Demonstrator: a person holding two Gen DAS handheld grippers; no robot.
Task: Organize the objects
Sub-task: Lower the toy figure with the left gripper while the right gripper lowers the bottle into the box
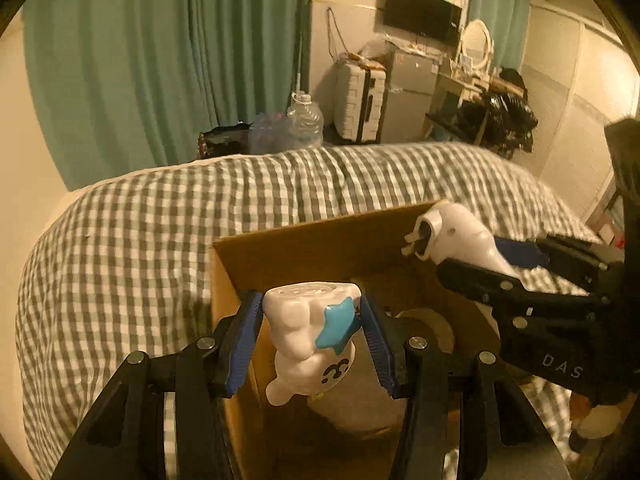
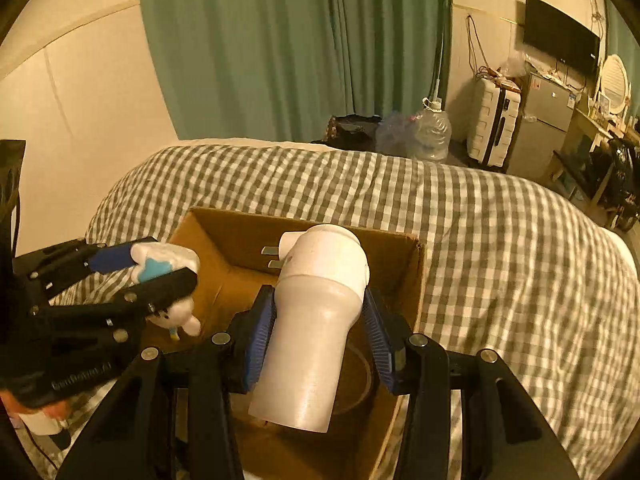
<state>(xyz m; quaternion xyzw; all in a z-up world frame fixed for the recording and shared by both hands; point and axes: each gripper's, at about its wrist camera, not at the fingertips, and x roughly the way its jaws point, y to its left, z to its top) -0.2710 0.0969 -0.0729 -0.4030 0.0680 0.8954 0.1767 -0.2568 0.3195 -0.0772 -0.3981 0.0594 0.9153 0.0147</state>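
My left gripper [image 1: 312, 320] is shut on a white animal figurine with a blue star [image 1: 308, 340] and holds it over the open cardboard box [image 1: 320, 240]. It also shows in the right wrist view [image 2: 160, 268]. My right gripper [image 2: 320, 316] is shut on a white plug-in device with two metal prongs [image 2: 316, 320] and holds it above the same box [image 2: 416, 280]. That device also shows at the right of the left wrist view [image 1: 460, 240]. Both hang above the box opening, side by side.
The box sits on a bed with a grey checked cover [image 1: 160, 220]. A roll of tape [image 1: 424, 324] lies inside the box. Behind the bed are green curtains [image 2: 296, 40], a water jug [image 2: 432, 132], a white suitcase [image 2: 494, 124] and a small fridge [image 2: 544, 120].
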